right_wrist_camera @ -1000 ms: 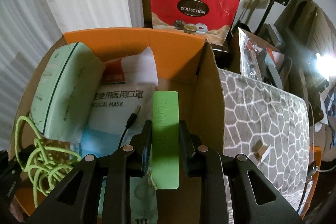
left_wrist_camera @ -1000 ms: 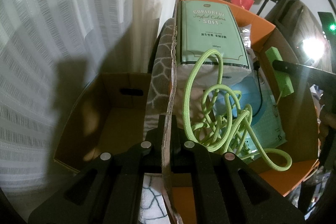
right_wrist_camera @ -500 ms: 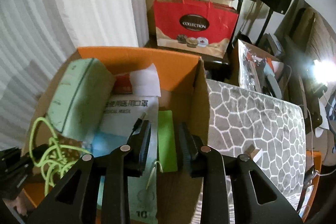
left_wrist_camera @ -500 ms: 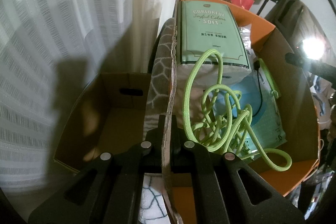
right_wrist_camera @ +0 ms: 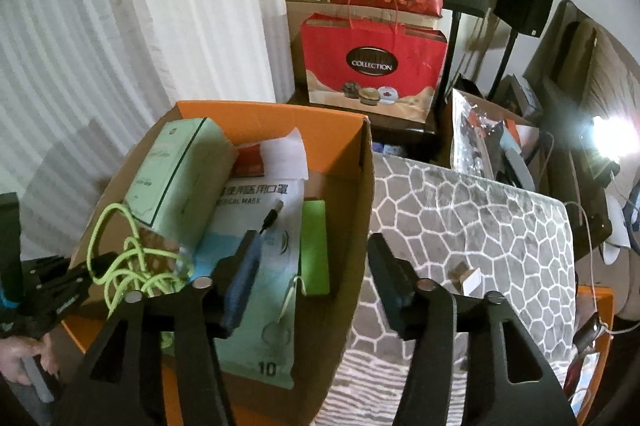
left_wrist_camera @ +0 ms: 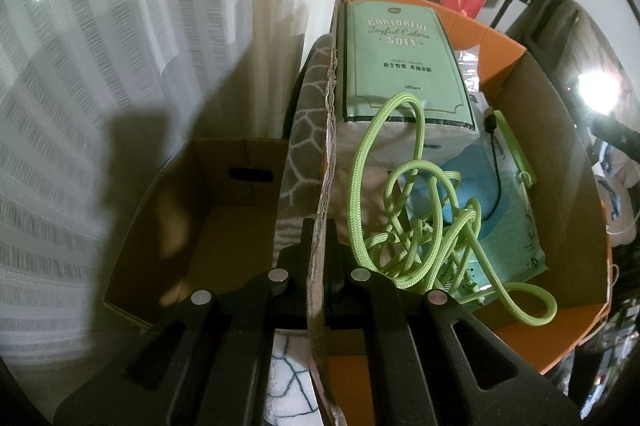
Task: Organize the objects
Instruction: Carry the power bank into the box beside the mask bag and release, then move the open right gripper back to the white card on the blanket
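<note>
**Green block is in the box, next item wanted**

My left tool [left_wrist_camera: 318, 246] is clamped on the near wall of the orange-lined cardboard box [left_wrist_camera: 532, 114], steadying it at lower centre of the left view. My right tool [right_wrist_camera: 308, 262] stands wide apart above the box and holds nothing. The flat bright-green plastic block [right_wrist_camera: 315, 246] lies inside, against the right wall, beside the pale medical mask packet [right_wrist_camera: 256, 226]. The mint-green tissue pack [left_wrist_camera: 396, 62] and the lime-green braided cord [left_wrist_camera: 404, 218] fill the left part. I judge the placing step done; next I should lift clear and find another loose item, keeping my left grip firm.
</note>
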`<state>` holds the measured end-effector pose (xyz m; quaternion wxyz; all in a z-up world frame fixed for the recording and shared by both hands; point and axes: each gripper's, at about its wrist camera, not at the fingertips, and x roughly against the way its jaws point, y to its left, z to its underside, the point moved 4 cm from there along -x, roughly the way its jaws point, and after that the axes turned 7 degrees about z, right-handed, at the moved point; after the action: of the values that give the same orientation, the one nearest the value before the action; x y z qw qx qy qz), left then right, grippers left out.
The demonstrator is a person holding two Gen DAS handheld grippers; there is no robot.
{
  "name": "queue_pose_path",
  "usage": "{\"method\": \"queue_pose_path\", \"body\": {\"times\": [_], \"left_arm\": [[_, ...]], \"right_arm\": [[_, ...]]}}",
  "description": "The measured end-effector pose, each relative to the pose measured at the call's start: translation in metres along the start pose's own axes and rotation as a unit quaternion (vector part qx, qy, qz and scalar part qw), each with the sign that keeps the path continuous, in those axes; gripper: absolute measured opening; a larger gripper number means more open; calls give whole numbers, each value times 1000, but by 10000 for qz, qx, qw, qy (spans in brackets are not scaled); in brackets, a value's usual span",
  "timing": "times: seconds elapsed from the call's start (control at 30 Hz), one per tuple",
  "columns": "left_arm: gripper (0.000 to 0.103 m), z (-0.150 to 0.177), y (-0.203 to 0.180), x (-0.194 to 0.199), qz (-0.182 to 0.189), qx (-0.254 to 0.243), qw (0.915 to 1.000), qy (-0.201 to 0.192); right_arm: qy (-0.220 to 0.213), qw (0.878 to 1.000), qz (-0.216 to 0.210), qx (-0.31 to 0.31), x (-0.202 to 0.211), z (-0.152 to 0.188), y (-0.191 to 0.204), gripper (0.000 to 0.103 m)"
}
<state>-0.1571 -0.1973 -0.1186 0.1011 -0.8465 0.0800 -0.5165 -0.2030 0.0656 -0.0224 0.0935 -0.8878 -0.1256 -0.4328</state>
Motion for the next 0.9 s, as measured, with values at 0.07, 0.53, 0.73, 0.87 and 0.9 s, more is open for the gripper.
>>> {"method": "queue_pose_path", "body": {"times": [0.07,0.53,0.73,0.87,0.9], "left_arm": [[2,0,0,0,2,-1,10000,-1],[2,0,1,-1,-8,-4,10000,1],[3,1,3,-1,-18,-11,10000,1],[3,0,3,-1,-19,-2,10000,3],[3,1,3,-1,-24,-4,10000,5]], "right_arm": [[-41,10000,-15,3,5,3,-1,71],[-116,9998,166,31,27,25,-17,90],[-112,9997,195,-86,31,36,-32,101],[-85,9995,211,-200,32,43,-45,101],[-72,9995,230,-216,32,45,-47,101]]}}
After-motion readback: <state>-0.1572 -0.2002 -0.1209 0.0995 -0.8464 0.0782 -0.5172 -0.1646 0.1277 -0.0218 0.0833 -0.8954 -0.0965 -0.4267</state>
